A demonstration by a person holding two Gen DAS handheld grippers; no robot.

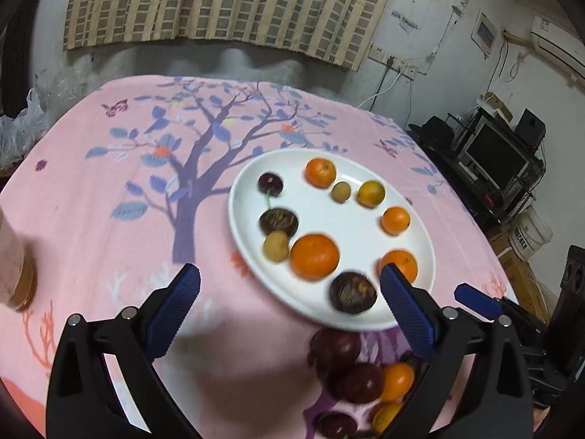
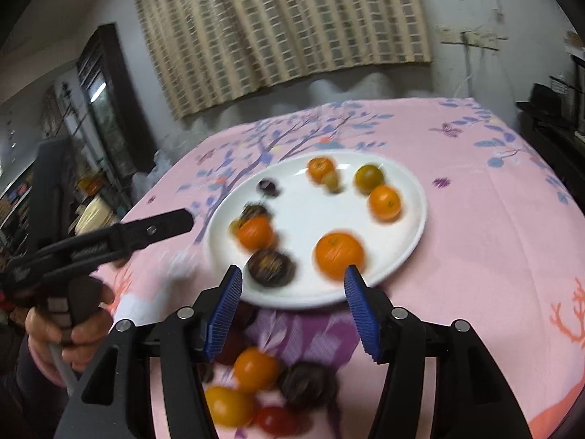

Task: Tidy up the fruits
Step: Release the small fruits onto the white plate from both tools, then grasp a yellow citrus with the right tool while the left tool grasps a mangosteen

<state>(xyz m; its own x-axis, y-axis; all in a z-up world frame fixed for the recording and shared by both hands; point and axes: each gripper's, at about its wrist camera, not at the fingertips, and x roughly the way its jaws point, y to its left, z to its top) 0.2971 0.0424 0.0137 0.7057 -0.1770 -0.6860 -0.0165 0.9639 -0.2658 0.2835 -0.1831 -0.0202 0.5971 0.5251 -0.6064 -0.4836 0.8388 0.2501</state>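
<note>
A white plate [image 1: 321, 216] on the pink tablecloth holds several fruits: oranges [image 1: 314, 256], a cherry [image 1: 270, 183], dark passion fruits [image 1: 353, 292] and small tan longans [image 1: 276, 246]. Loose fruits lie on the cloth in front of the plate: dark plums [image 1: 360, 382] and small orange ones [image 1: 396, 380]. My left gripper [image 1: 290, 285] is open and empty above the plate's near-left edge. My right gripper [image 2: 292, 285] is open and empty over the plate's [image 2: 402, 256] near rim, with loose fruits [image 2: 256, 369] below it. The left gripper [image 2: 146, 230] shows at the left in the right wrist view.
A jar-like object [image 1: 16, 263] stands at the cloth's left edge. Plastic bags [image 1: 22, 120] lie at the far left. A monitor and shelves [image 1: 497, 157] stand to the right beyond the table. A curtain [image 1: 234, 3] hangs behind.
</note>
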